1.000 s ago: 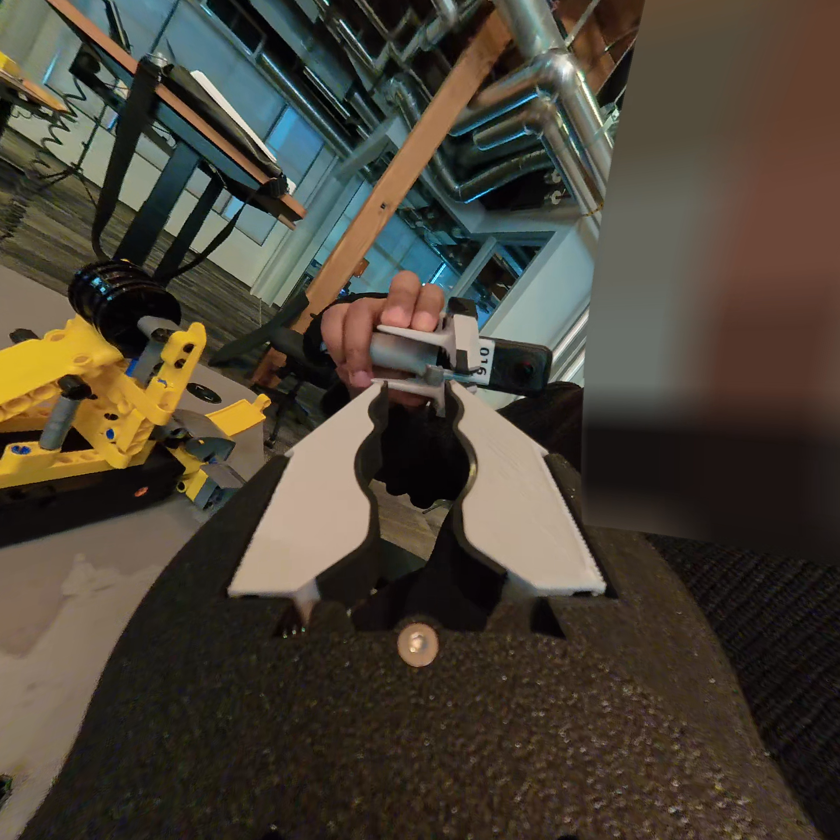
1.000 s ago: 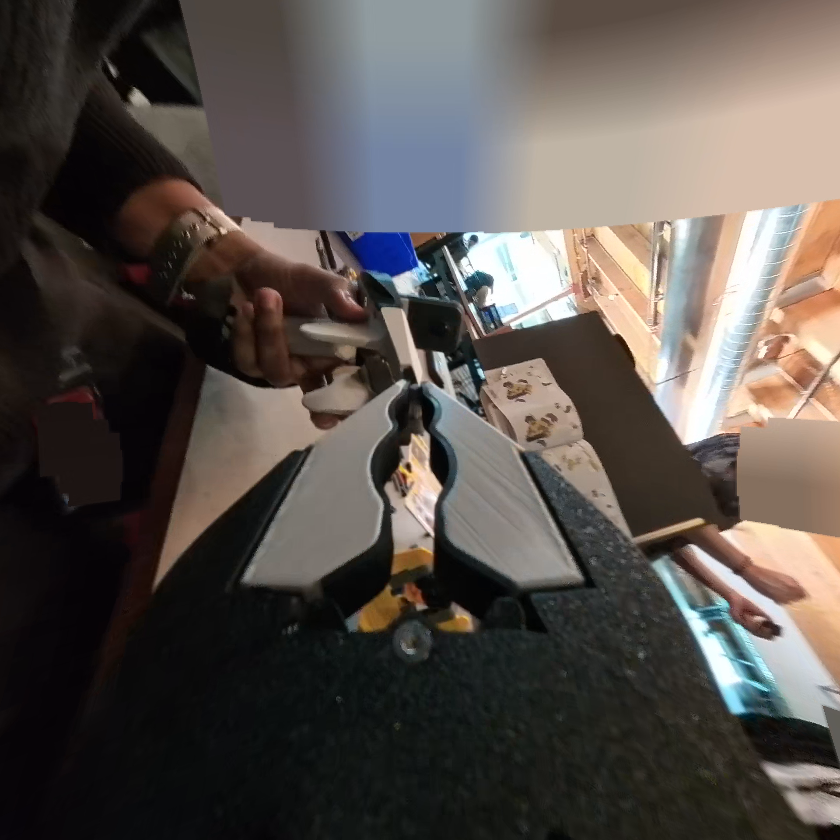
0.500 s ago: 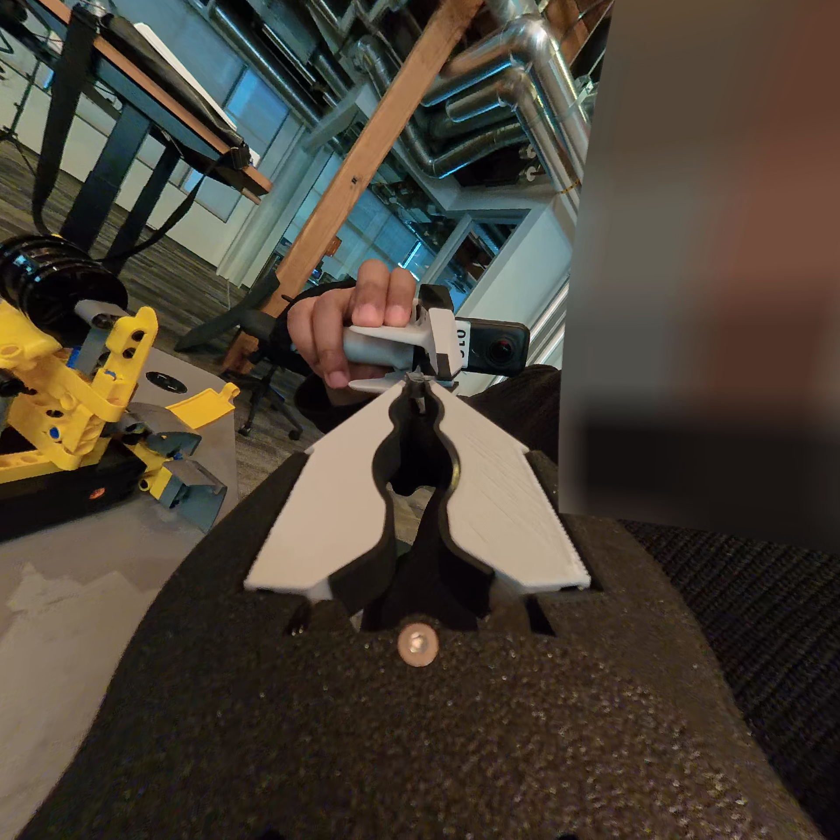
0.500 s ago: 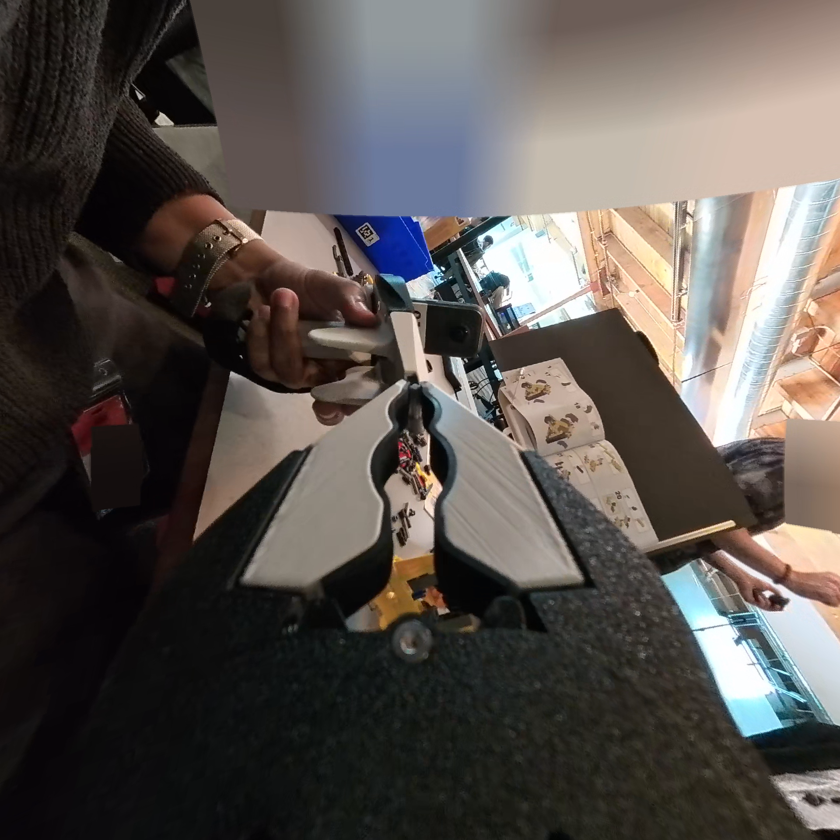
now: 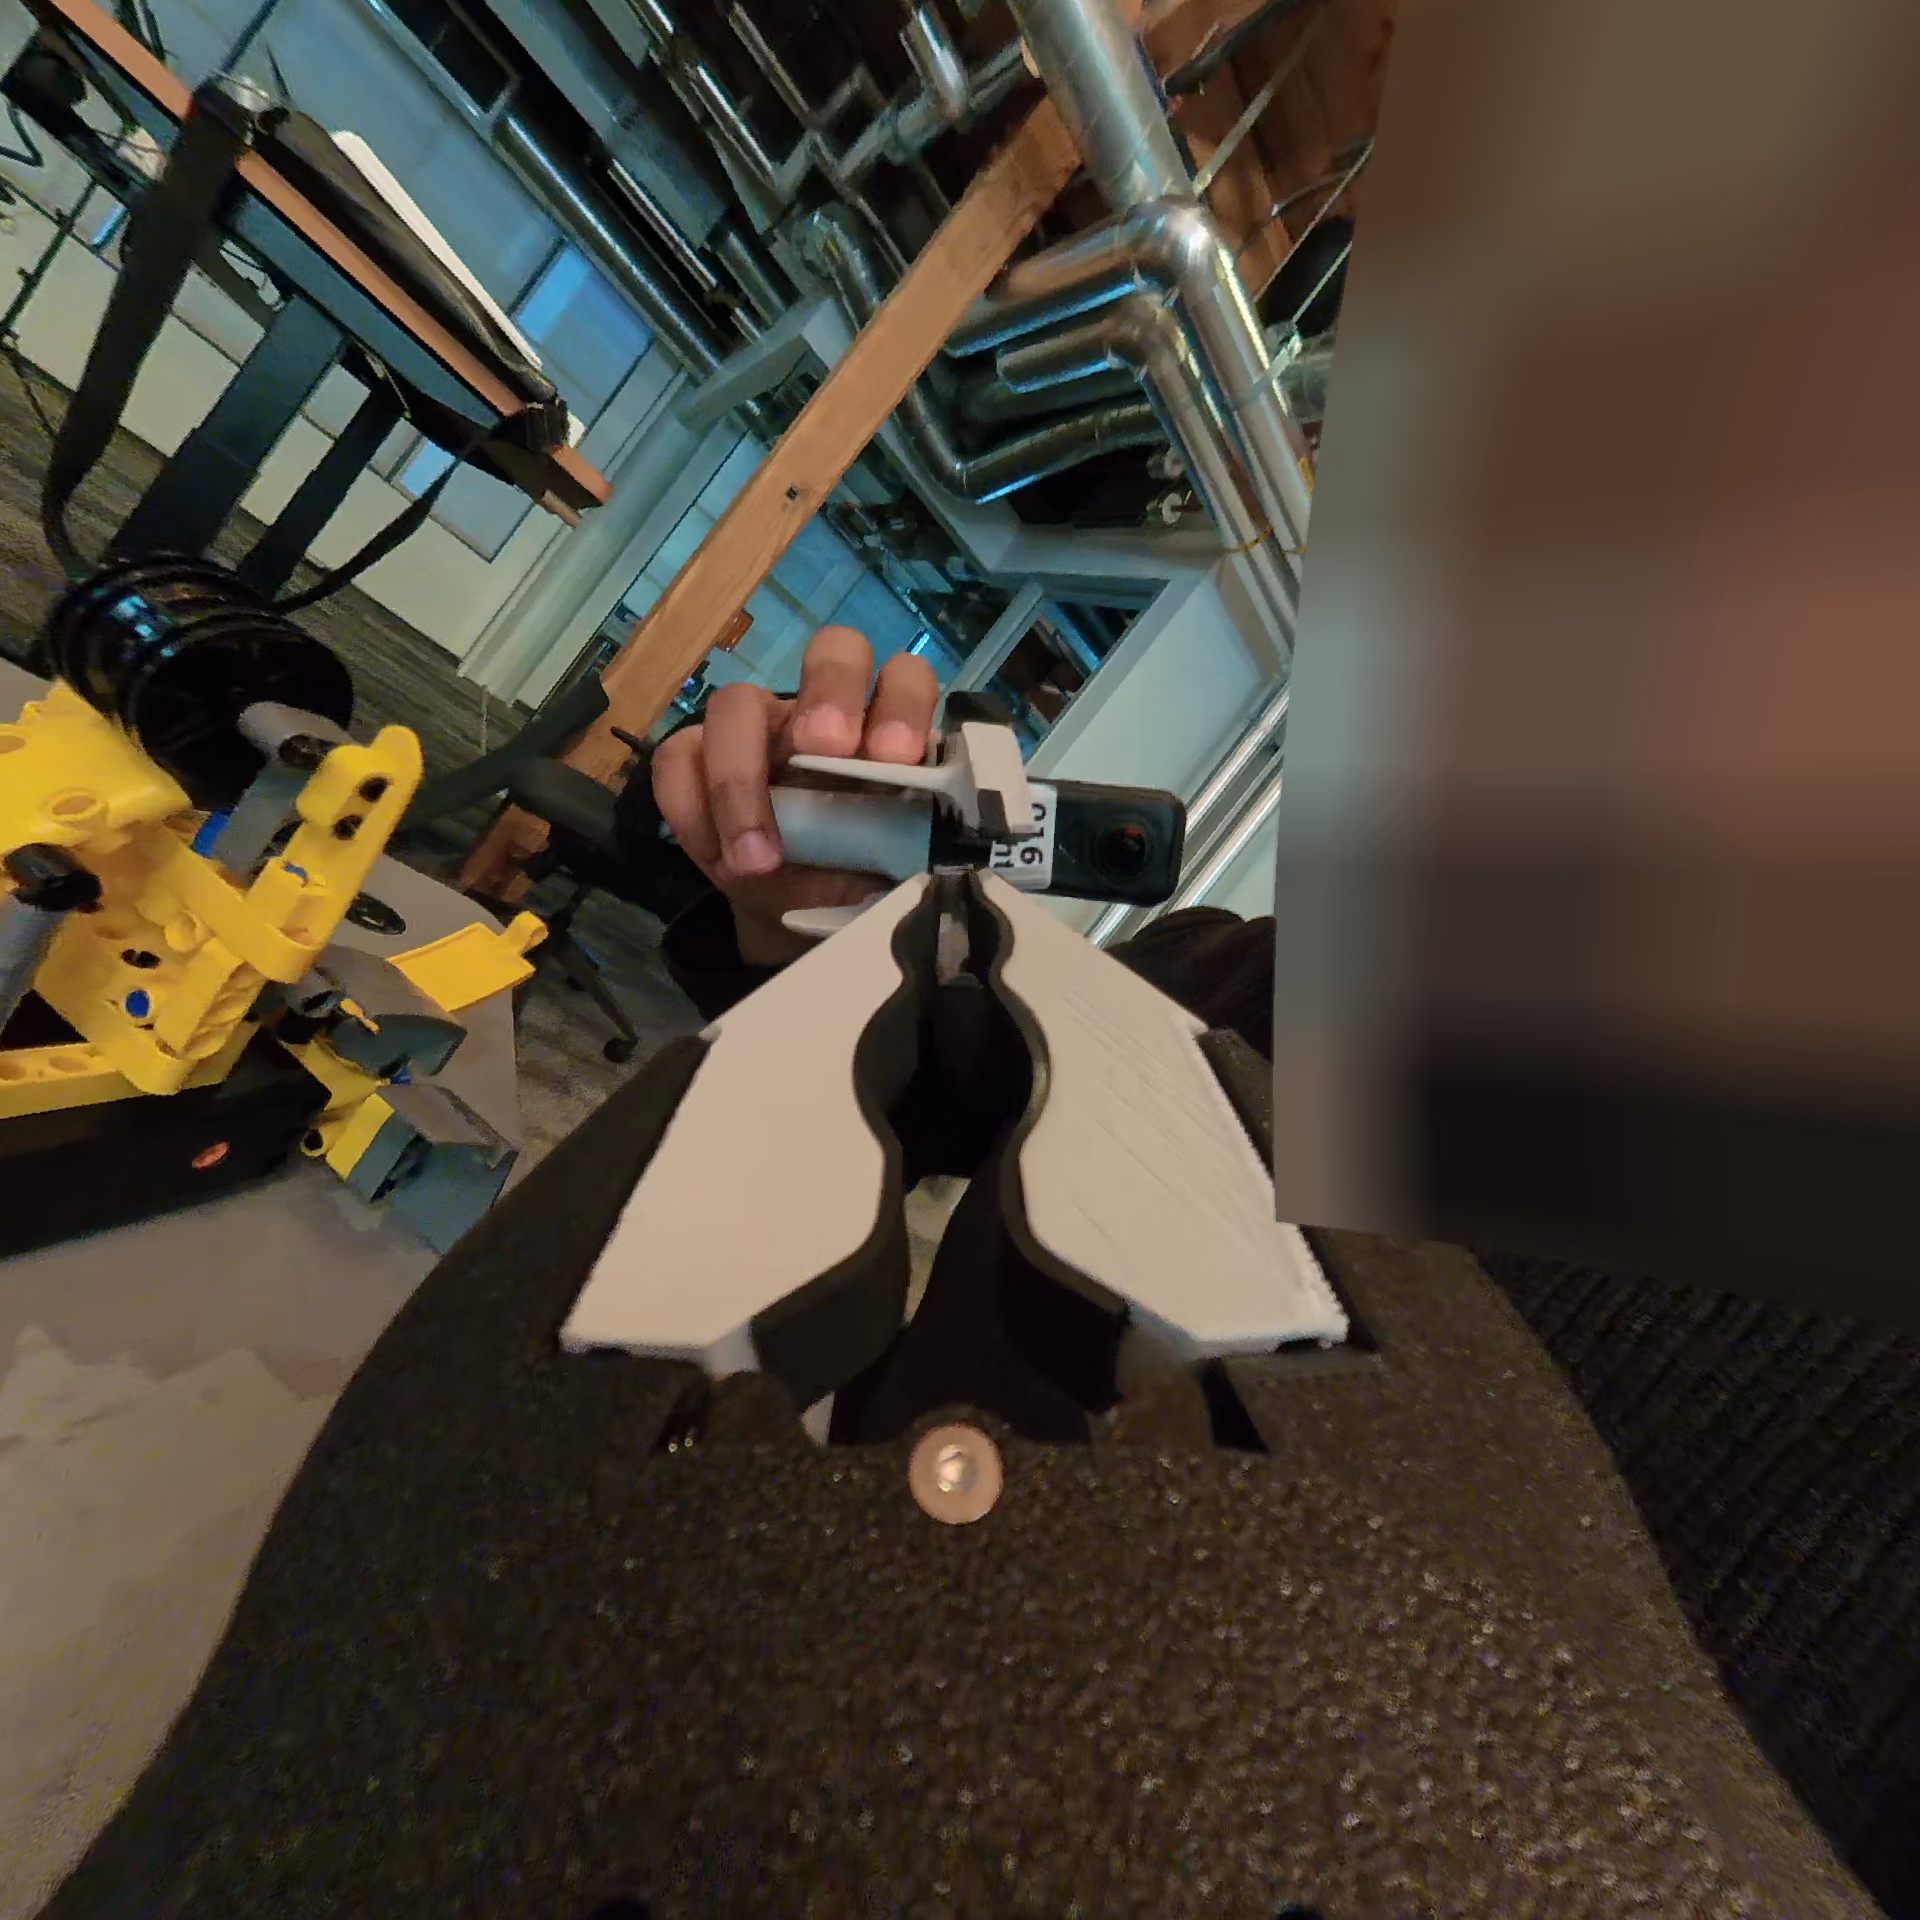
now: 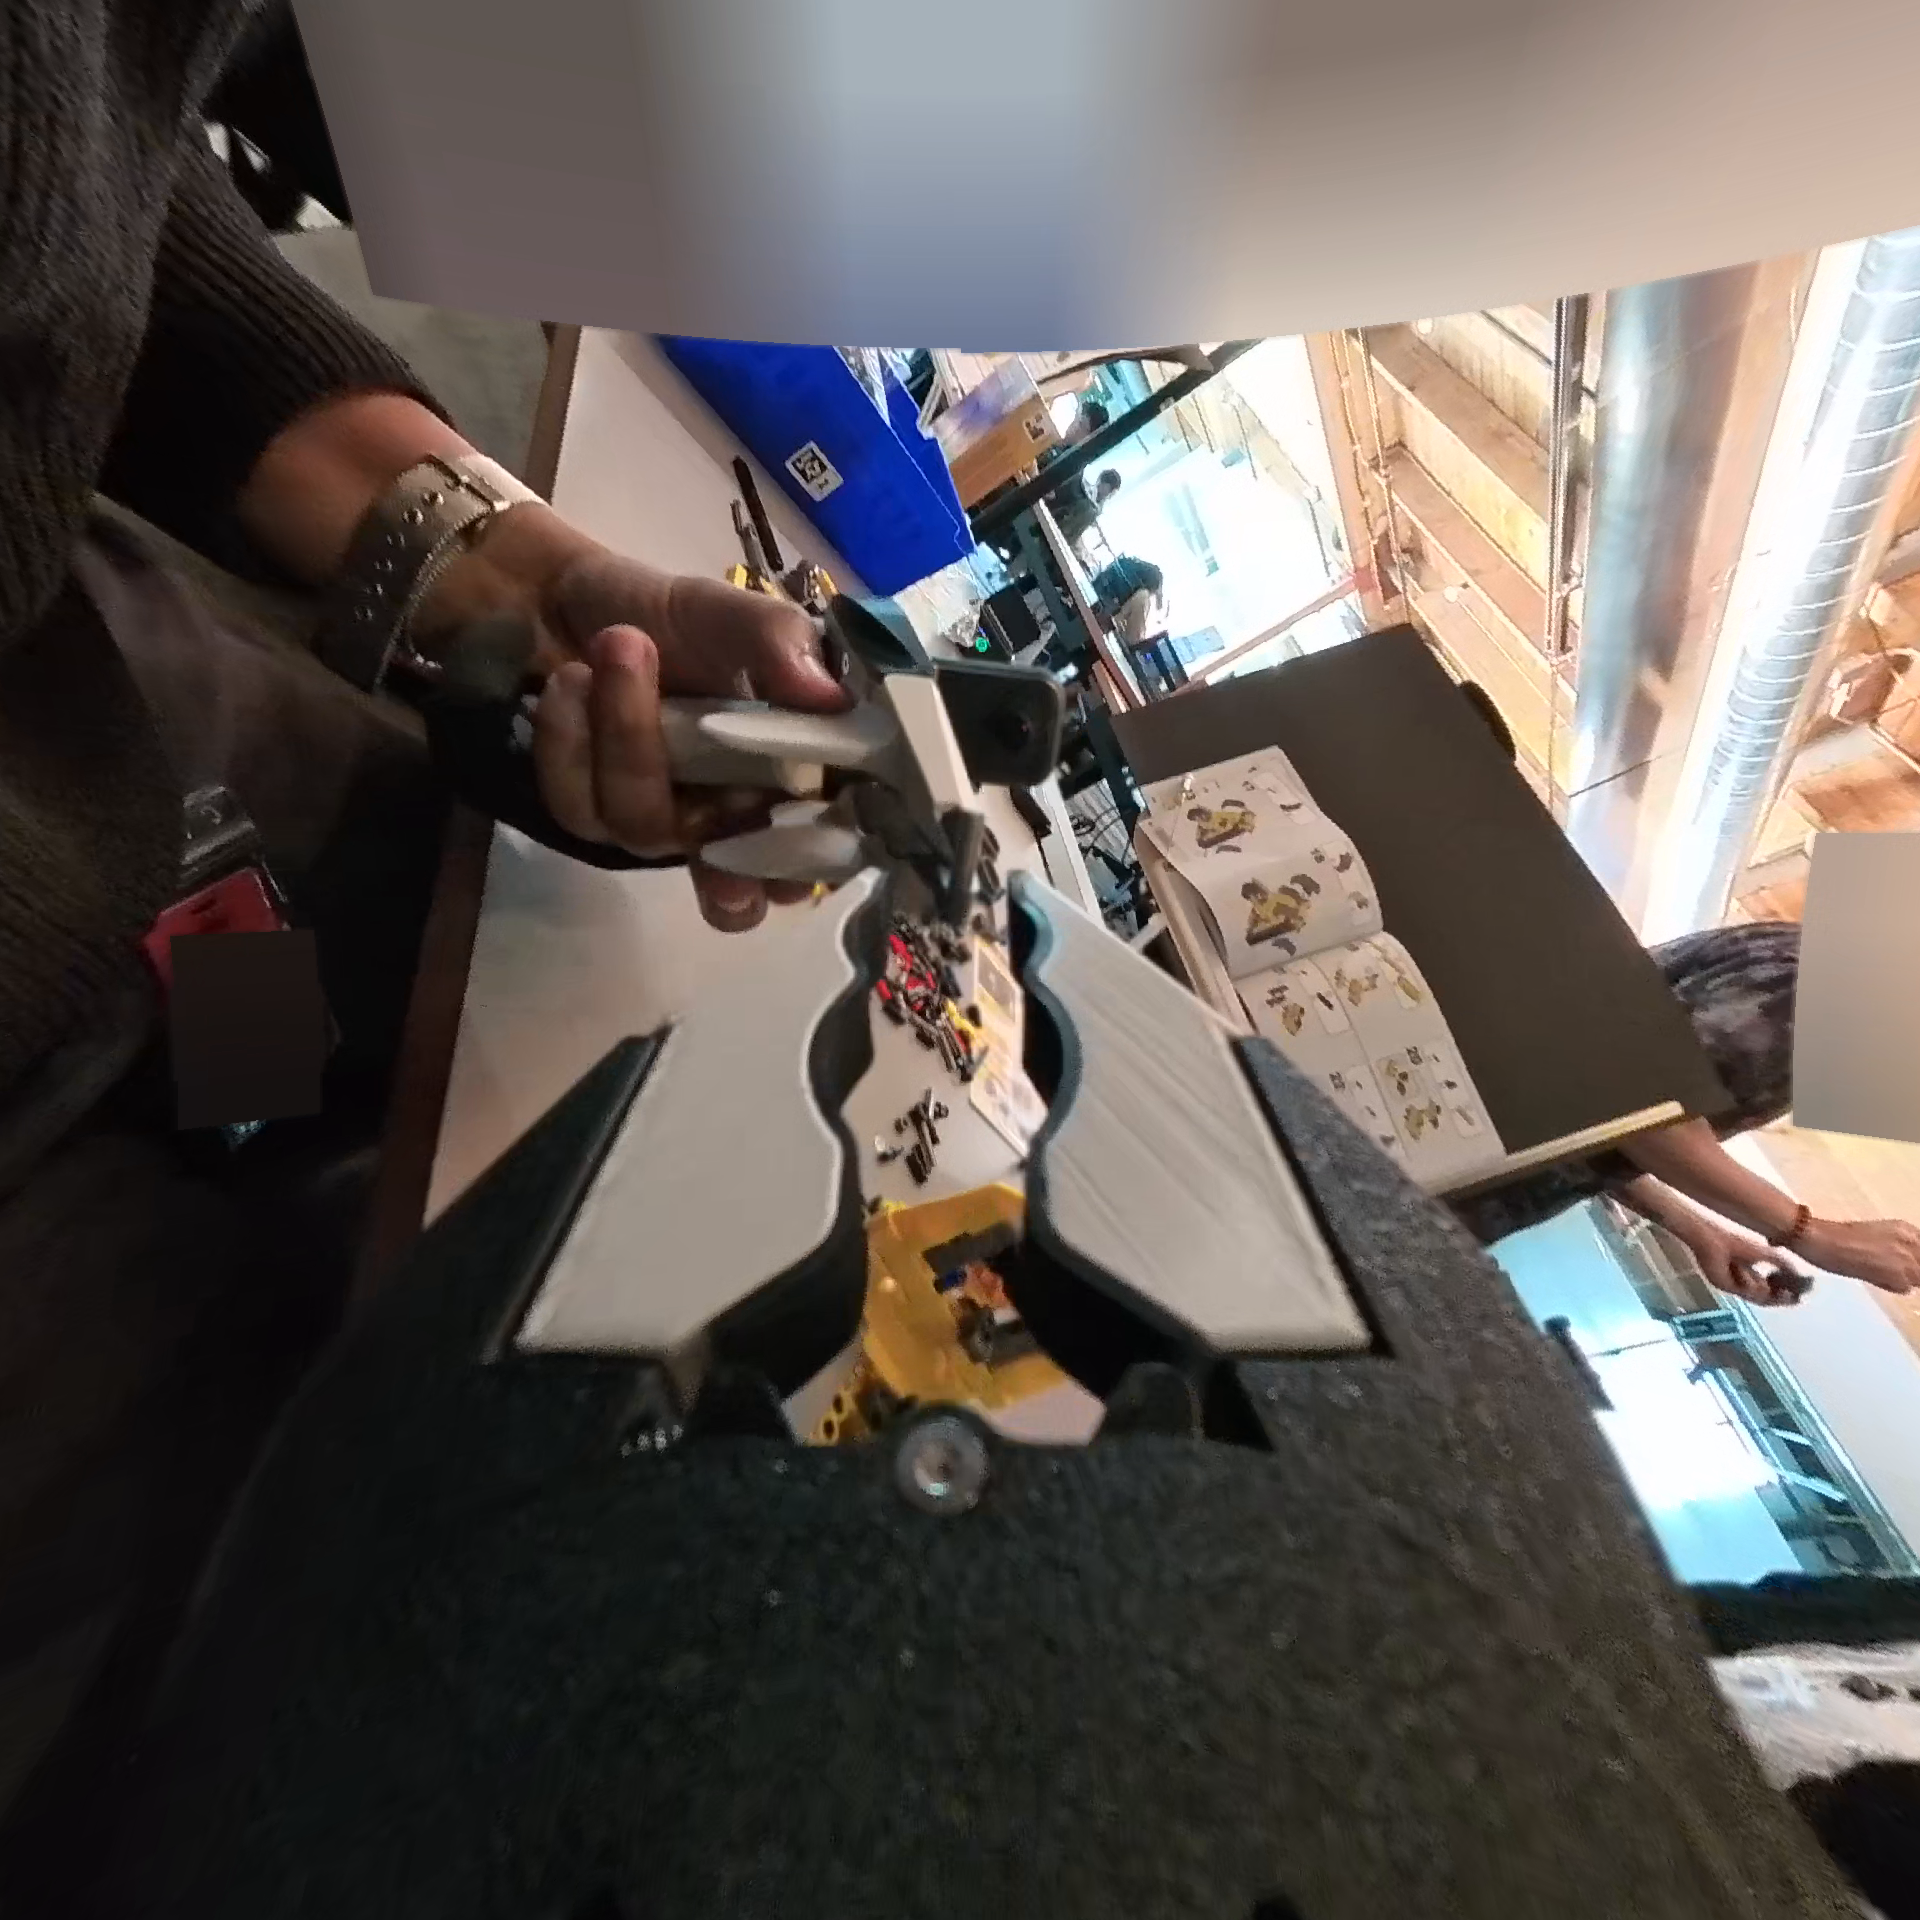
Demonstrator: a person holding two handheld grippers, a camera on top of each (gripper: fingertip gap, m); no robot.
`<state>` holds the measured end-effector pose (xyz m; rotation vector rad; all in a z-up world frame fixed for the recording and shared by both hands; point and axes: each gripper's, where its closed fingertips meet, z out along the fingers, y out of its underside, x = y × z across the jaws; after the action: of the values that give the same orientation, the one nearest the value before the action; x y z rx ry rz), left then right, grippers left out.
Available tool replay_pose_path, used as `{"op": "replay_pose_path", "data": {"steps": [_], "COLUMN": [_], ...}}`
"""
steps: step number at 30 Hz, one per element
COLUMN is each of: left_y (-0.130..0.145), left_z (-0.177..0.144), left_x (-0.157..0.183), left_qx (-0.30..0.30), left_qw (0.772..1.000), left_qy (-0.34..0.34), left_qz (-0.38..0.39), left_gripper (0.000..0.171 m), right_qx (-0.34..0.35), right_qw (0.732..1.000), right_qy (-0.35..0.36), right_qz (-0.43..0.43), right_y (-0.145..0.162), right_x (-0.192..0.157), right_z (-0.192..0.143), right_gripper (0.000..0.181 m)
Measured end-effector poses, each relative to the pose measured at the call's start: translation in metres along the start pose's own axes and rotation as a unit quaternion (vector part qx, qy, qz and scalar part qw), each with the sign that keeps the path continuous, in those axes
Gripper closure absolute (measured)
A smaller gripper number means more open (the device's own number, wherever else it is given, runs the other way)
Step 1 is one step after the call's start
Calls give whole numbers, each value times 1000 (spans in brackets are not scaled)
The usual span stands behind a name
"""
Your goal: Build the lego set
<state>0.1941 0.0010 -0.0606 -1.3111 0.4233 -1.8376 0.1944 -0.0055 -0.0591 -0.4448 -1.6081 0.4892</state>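
Observation:
My left gripper (image 5: 951,891) is shut on a small dark grey brick pin (image 5: 951,940), held in the air between its white fingertips. In the right wrist view the same pin (image 6: 964,857) sticks out of the left gripper's tips, just beyond my right gripper (image 6: 948,896). My right gripper is open, its jaws on either side of the pin without touching it. The two grippers face each other tip to tip. A hand (image 5: 758,810) holds the right gripper and a hand with a wrist strap (image 6: 613,727) holds the left one.
A yellow brick-built model (image 5: 187,935) with a black wheel (image 5: 197,665) stands on the grey table (image 5: 156,1403) at the left. Loose small parts (image 6: 925,997), an open instruction booklet (image 6: 1299,987), a blue bin (image 6: 831,447) and another person's hand (image 6: 1766,1257) show beyond. The grippers are tip to tip, or close to it.
My left gripper closed on the pin that the right gripper held. The right gripper has now opened and let it go. Both grippers shifted slightly.

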Motion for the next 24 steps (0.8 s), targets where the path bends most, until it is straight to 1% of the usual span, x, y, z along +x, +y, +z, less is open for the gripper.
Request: {"op": "replay_pose_path", "data": {"steps": [3,8,12,17,18,20,22,23,24], "left_y": [-4,-1,4,4,3,-5,-11,-12,-12], "left_z": [-6,-4,-1,-1,-1,-5,-10,-12,-13], "left_x": [-3,-4,-5,-7,-10,-21,-30,-35,-40], "left_qx": [13,6,-9,-10,-7,20,36,36,33], "left_qw": [1000,1000,1000,1000,1000,997,994,993,990], "left_qy": [1,-1,-10,-21,-31,-71,-99,-116,-134], "left_qz": [-13,-15,-7,-2,0,5,11,13,18], "left_gripper": [168,168,168,168,168,166,150,146,145], "right_qx": [-22,-36,-38,-44,-52,-77,-110,-134,-160], "right_qw": [1000,999,999,998,998,996,991,987,982], "right_qy": [8,1,-12,-20,-17,-2,26,39,48], "right_qz": [-10,-27,-29,-30,-33,-47,-69,-80,-92], "right_y": [9,12,12,14,17,28,44,55,68], "right_x": [4,1,-2,-4,-3,0,9,13,17], "right_z": [-3,0,2,1,1,1,-1,-4,-6], "right_gripper": [158,159,173,174,174,174,174,175,175]}}
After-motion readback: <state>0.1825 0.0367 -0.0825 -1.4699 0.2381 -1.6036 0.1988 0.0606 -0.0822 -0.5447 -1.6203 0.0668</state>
